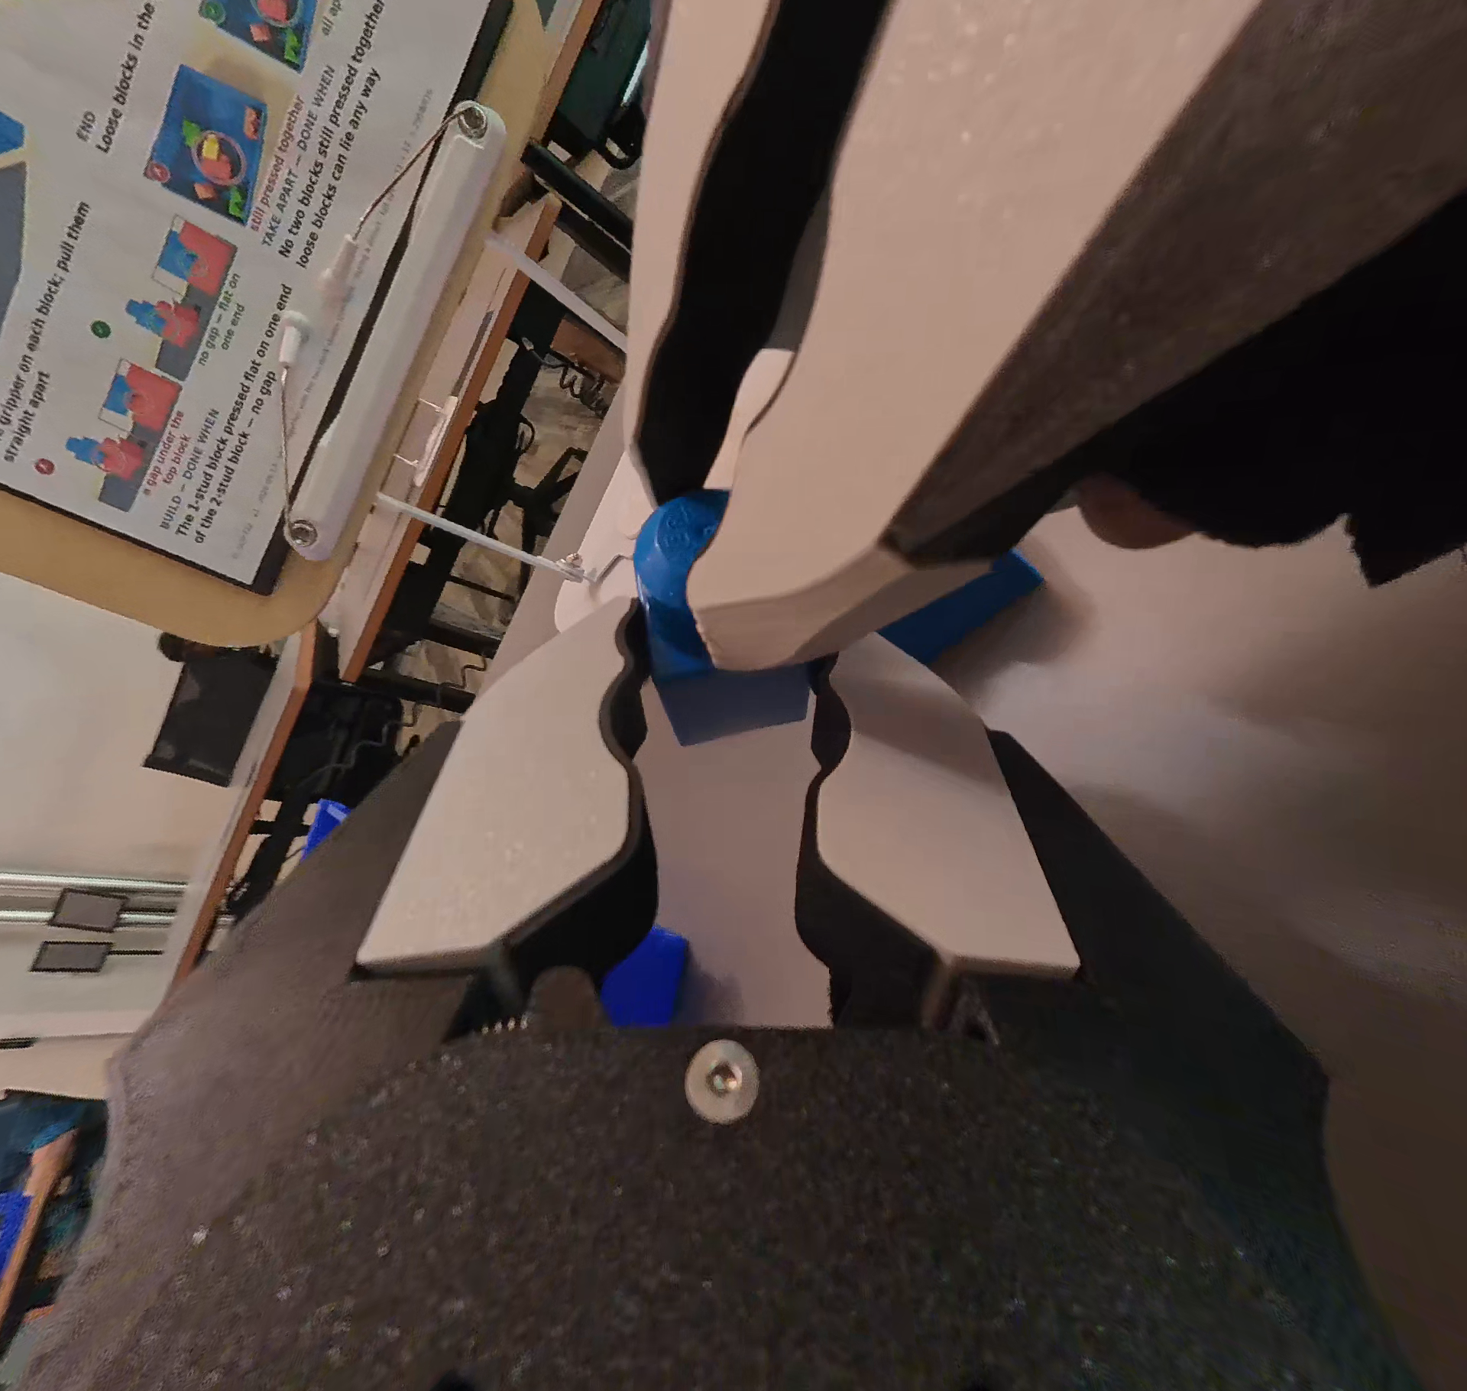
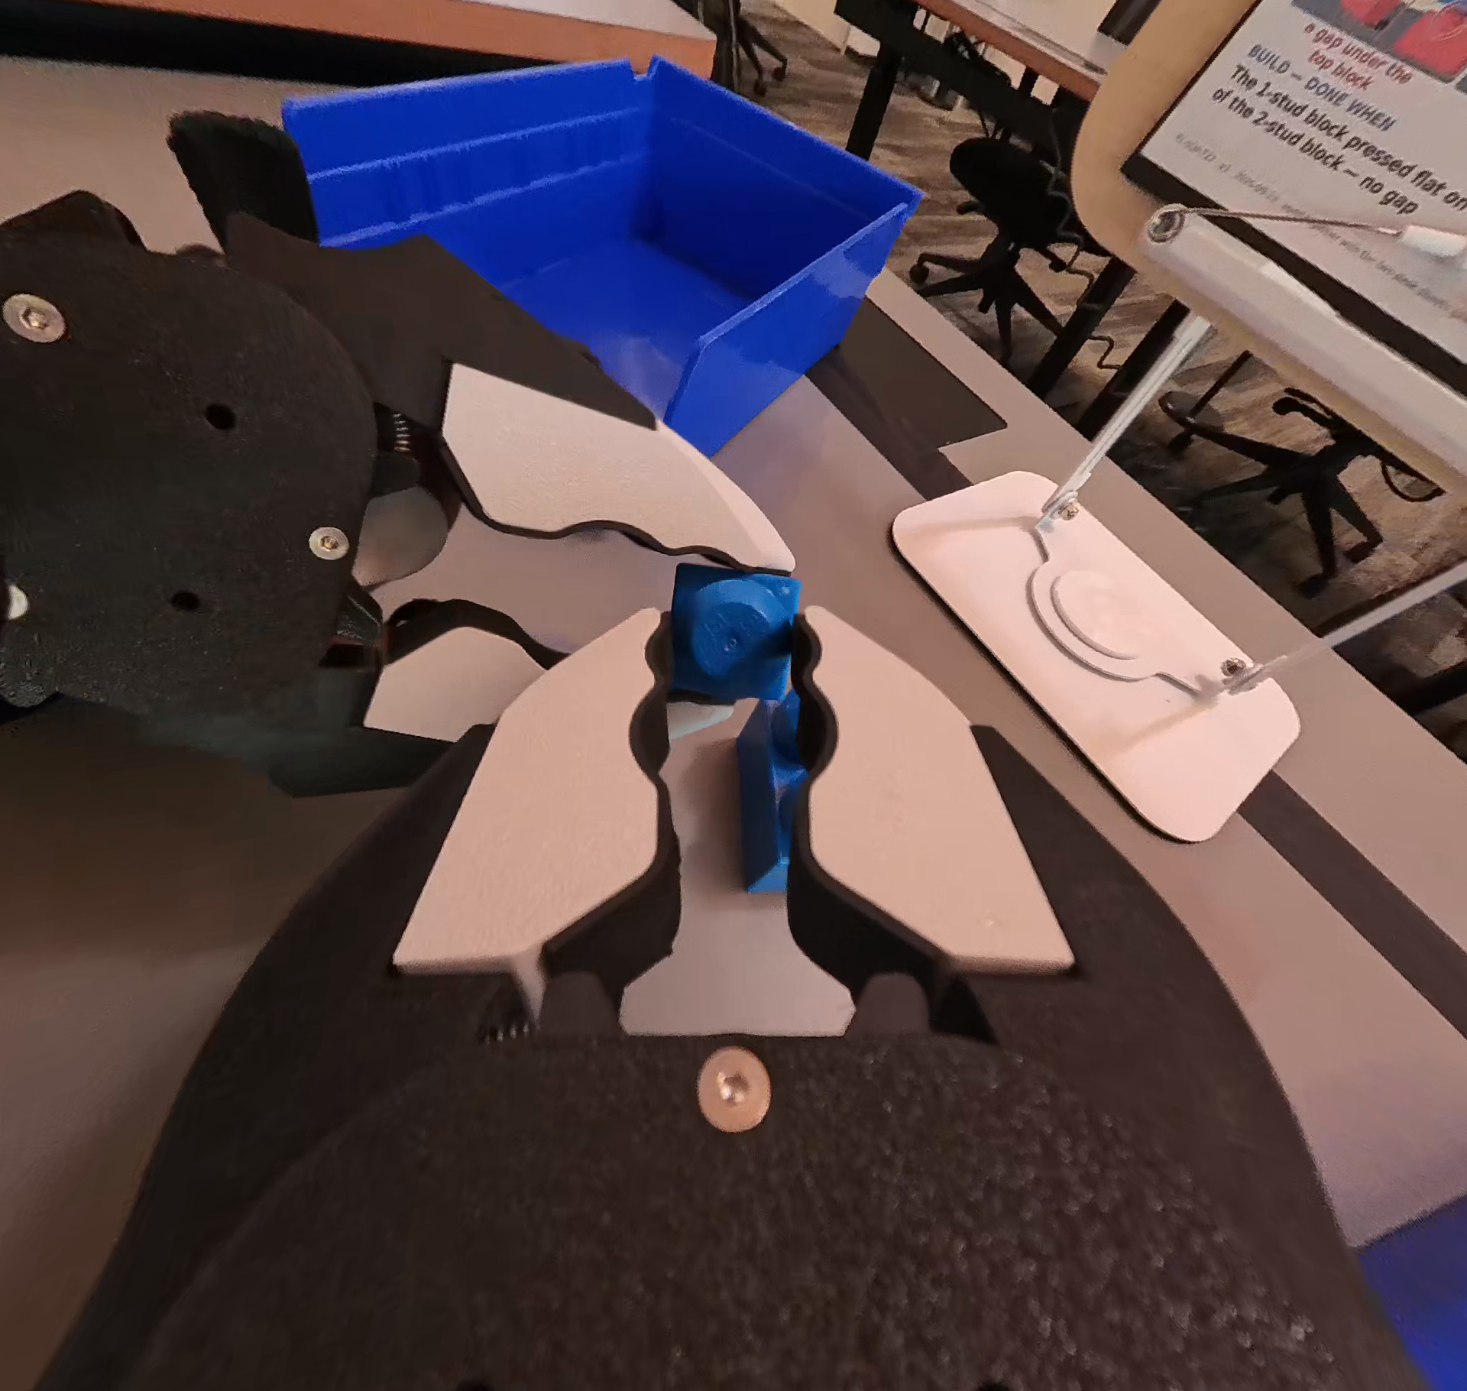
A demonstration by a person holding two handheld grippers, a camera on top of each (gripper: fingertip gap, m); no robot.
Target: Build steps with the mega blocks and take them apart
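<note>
Gripping from both sides, the left gripper (image 2: 738,587) and right gripper (image 2: 726,678) are each clamped on the blue mega blocks (image 2: 734,642) — held just above the desk (image 2: 913,432), near its far edge beside the blue bin (image 2: 603,241). Light, rigid, smooth plastic — likely slippery; take the flat sides, not the stud.

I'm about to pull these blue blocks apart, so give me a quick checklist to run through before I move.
1. Right gripper shut on the blue blocks: ok.
2. Left gripper shut on them from the other side: ok.
3. Each gripper on its own block: cannot tell.
4. Blocks fully pressed together: cannot tell.
5. Blue bin upright, open side up: ok.
6. White stand base apart from both grippers: ok.
</note>
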